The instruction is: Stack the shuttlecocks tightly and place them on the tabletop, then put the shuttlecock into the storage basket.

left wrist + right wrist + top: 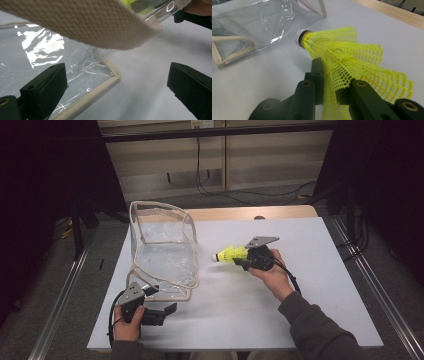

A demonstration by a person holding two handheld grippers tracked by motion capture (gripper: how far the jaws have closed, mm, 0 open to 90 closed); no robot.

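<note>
A yellow net-skirted shuttlecock (pixel 229 254) with a white cork tip is held above the white table (pixel 310 290), its tip pointing left toward a clear plastic bag (pixel 162 255) with beige trim. My right gripper (pixel 241 259) is shut on the skirt; in the right gripper view the jaws pinch the shuttlecock (pixel 342 50) at the right gripper (pixel 329 75), and the bag (pixel 262 22) lies beyond. My left gripper (pixel 162 301) stands open at the bag's near corner. In the left gripper view the left gripper (pixel 116 87) straddles the trimmed corner of the bag (pixel 37 47), touching nothing.
A beige strap (pixel 100 25) of the bag crosses close above the left jaws. The bag's mouth stands upright at the table's back left. A wooden strip (pixel 240 213) runs along the far edge, with cables (pixel 210 190) on the floor behind.
</note>
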